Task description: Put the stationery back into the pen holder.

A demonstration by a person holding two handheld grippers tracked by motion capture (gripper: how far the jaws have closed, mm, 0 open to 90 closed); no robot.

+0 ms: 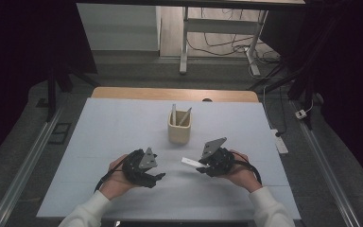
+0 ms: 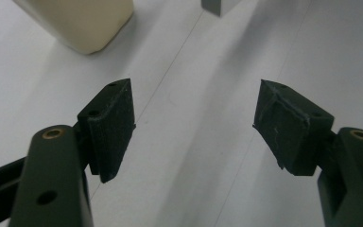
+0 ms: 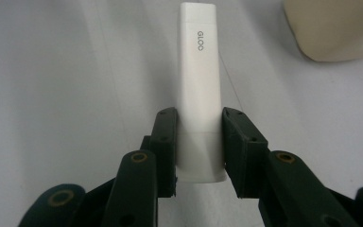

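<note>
– What does the right gripper point(image 3: 198, 142) hold?

– A white stick point(image 3: 199, 85) marked GLOO, clamped between its jaws near one end, the rest pointing out ahead over the table point(image 1: 104, 142). In the high view the stick point(image 1: 190, 162) juts left from the gripper point(image 1: 203, 166), toward the other hand.

– And the left gripper point(image 2: 194, 123)?

– Jaws wide apart, nothing between them, just bare table point(image 2: 194, 156) below. In the high view it point(image 1: 157, 178) sits near the front edge.

– The cup?

– The cream cup point(image 1: 179, 128) stands mid-table beyond both grippers, two flat grey pieces point(image 1: 178, 115) sticking up from it. The stick is near it, apart.
</note>
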